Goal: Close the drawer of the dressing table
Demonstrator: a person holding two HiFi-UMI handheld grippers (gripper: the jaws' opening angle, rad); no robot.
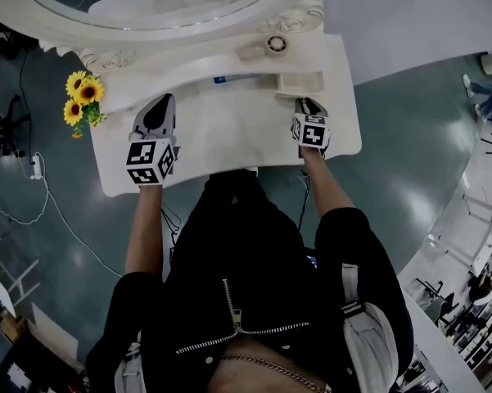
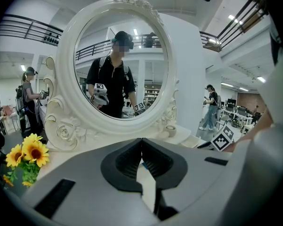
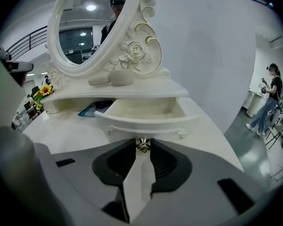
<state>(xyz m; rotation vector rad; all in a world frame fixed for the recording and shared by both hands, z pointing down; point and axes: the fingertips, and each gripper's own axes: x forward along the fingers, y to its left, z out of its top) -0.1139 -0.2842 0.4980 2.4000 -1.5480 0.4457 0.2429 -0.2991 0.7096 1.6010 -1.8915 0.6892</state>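
My right gripper (image 3: 142, 141) is clamped on the knob (image 3: 142, 146) of the open drawer (image 3: 146, 121). My left gripper (image 2: 141, 141) is clenched on nothing, over the desk (image 1: 229, 129).

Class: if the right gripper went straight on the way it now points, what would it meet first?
The open drawer's metal knob, which the jaw tips of the right gripper already appear to pinch. Directly behind it stands the drawer front.
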